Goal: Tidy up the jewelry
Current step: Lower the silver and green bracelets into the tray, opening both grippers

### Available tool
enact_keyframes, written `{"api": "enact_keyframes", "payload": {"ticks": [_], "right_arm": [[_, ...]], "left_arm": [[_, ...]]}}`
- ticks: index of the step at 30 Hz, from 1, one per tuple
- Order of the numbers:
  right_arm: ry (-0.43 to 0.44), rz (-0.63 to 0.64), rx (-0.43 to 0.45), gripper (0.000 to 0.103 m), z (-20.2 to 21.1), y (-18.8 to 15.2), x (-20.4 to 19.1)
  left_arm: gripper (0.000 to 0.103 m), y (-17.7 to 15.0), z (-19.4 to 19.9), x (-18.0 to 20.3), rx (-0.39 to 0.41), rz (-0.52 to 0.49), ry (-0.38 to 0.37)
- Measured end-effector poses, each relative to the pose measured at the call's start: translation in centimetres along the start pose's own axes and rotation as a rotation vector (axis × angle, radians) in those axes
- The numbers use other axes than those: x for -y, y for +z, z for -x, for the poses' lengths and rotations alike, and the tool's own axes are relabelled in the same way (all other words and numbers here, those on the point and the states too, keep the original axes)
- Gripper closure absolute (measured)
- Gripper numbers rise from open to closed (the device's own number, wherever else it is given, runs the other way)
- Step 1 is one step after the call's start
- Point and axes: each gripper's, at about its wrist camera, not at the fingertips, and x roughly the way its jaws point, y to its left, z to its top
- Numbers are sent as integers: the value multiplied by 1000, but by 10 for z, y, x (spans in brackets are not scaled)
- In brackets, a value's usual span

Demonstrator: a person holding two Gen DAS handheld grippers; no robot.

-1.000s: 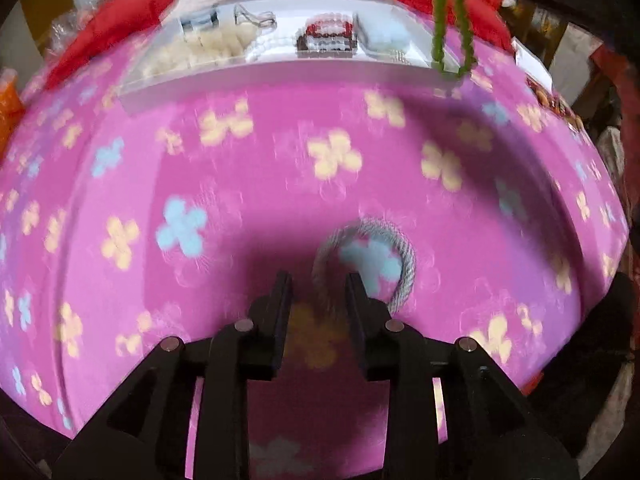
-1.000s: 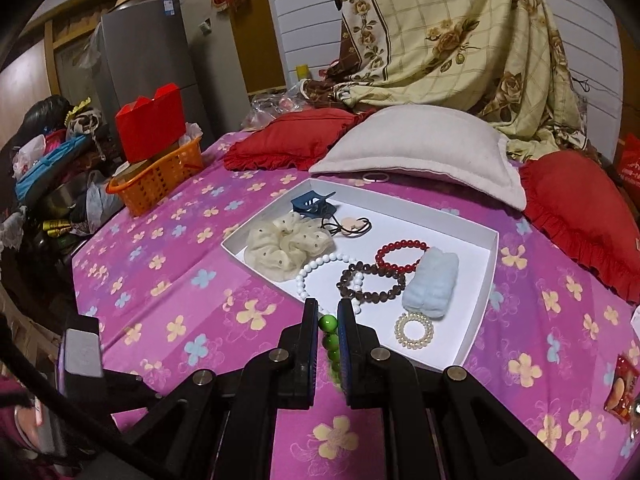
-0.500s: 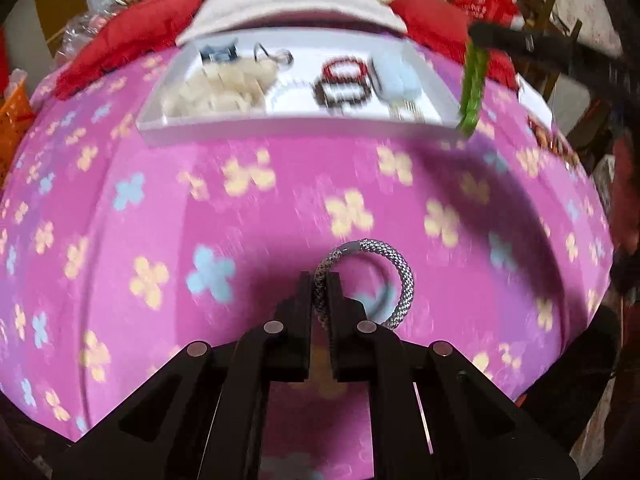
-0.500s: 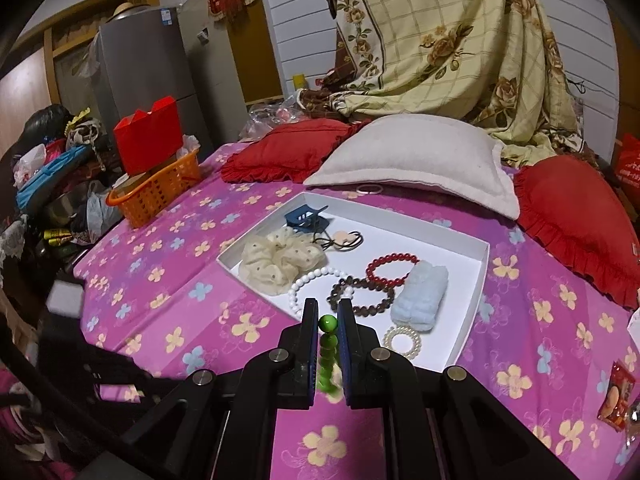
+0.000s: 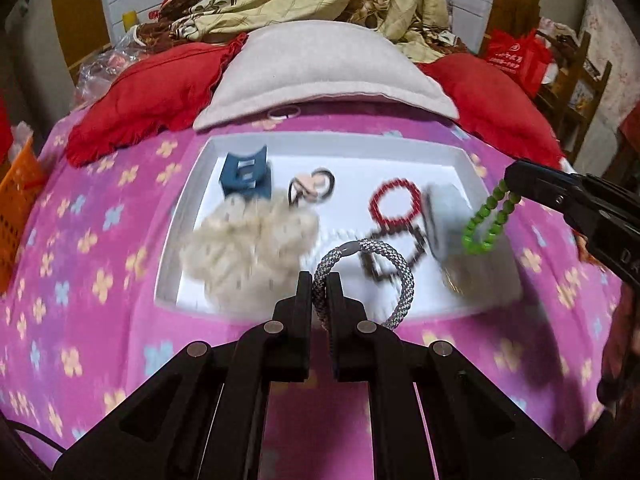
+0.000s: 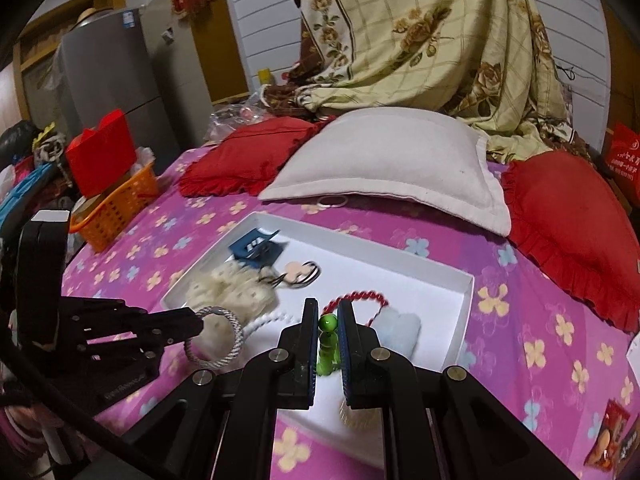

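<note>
My left gripper (image 5: 319,280) is shut on a grey braided rope bracelet (image 5: 402,276) and holds it above the near edge of the white tray (image 5: 188,216). It also shows in the right wrist view (image 6: 196,322) with the rope bracelet (image 6: 236,334). My right gripper (image 6: 328,308) is shut on a green bead bracelet (image 6: 326,350), which hangs over the tray's (image 6: 466,304) right part. In the left wrist view the right gripper (image 5: 516,182) holds the green bracelet (image 5: 486,220).
In the tray lie a cream scrunchie (image 5: 248,248), a blue hair claw (image 5: 246,174), a black hair tie (image 5: 312,186), a red bead bracelet (image 5: 394,204), a dark bead bracelet (image 5: 384,256) and a pale blue cloth (image 6: 398,330). Pillows (image 6: 384,160) lie behind; an orange basket (image 6: 116,208) stands left.
My left gripper closed on the rope bracelet, lifted it off the pink bedspread and carried it forward over the tray. My right gripper moved forward over the tray with the green bracelet.
</note>
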Motion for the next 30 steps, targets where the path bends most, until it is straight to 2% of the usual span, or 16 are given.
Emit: {"api": "enact_keyframes", "payload": {"ticks": [6,12,20,22,23,24,25,26,30], "right_arm": [[-8,-27,-27,94,-38,18,14],[-40,-56,-45,94,-70,26,33],[-137,-172,-114,94,-103,11,78],[-153,-206,-130,93,-104,3,85],[-157,-223,-132,91,-102,0,88],[-157,-232,-130,83,-99,-3,88],[-154,-240,-122,74,-95,-6,88],[-149,-245,-112,71,-90,-7,87],[-131,-245,-61,70,-64,-14,73]], "left_arm": [[98,26,-37,5,-1,-18,53],[98,39,-62,3,-17,-6,67],[96,40,-87,-2,-38,28,81],[84,38,-88,-3,-33,43,73],[67,37,-87,-3,-29,48,70],[53,36,-85,-3,-20,57,64],[49,35,-82,-4,-7,69,57],[46,35,-80,-5,0,75,59],[46,31,-71,-4,6,77,67]]}}
